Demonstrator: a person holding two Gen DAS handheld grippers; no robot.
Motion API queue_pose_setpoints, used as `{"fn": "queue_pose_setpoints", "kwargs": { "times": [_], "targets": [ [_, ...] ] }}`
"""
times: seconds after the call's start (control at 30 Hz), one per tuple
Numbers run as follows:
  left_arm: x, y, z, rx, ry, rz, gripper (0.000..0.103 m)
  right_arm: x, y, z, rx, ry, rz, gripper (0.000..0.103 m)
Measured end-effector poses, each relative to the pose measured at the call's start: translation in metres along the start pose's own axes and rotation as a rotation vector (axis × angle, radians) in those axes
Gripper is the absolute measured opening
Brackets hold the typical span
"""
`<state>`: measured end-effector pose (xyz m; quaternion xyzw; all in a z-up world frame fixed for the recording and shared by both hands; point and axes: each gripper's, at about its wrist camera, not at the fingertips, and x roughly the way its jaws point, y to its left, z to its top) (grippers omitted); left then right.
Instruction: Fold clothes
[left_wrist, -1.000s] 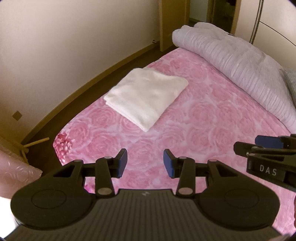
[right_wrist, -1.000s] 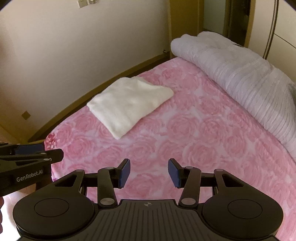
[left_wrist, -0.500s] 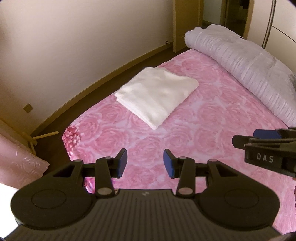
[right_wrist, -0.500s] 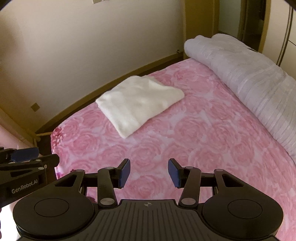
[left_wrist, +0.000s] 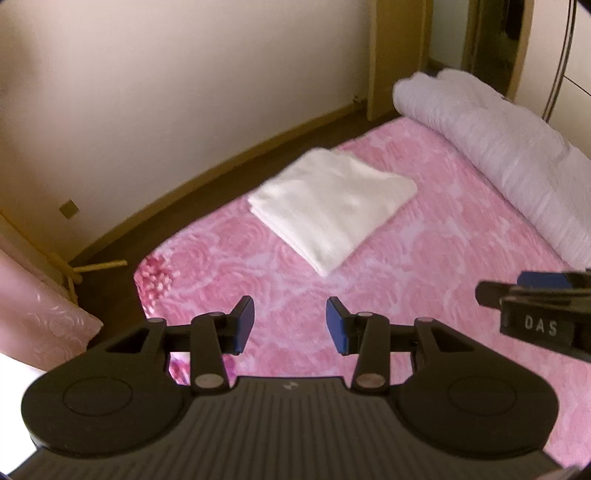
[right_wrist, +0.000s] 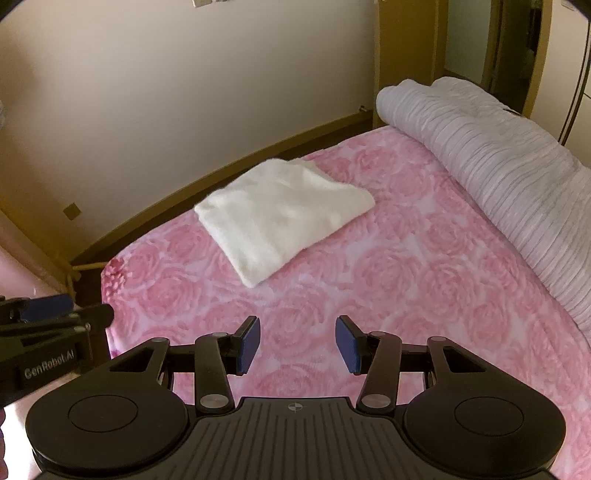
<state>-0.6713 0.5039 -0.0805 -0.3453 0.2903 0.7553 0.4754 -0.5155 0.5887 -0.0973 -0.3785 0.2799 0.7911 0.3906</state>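
Since a second ago, only the view has shifted; both half-open, empty claws, left (left_wrist: 290, 325) and right (right_wrist: 298, 344), hover over the bed (right_wrist: 406, 280) with its rose-embossed pink cover and soft, square-folded white towel (right_wrist: 282, 218).

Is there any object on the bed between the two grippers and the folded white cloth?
Nothing visible: only bare pink bedspread lies between the left gripper, the right gripper and the white cloth.

left hand-held gripper (left_wrist: 290, 325): jaws parted, nothing between the blue pads (left_wrist: 245, 325), pointing steeply down and forward | right hand-held gripper (right_wrist: 297, 344): jaws parted, nothing between them, same downward tilt | the two side by side, apart, each one's tip showing at the edge of the other's view
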Motion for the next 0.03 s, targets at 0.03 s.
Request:
{"fn": "queue_pose_setpoints", "kwargs": {
  "times": [0.03],
  "targets": [
    [-0.0004,0.0019,0.0014,-0.003,-0.002,0.003,0.039,-0.0006,0.0010,0.0000,0.002,-0.002,-0.002,0.049]
  ]
}}
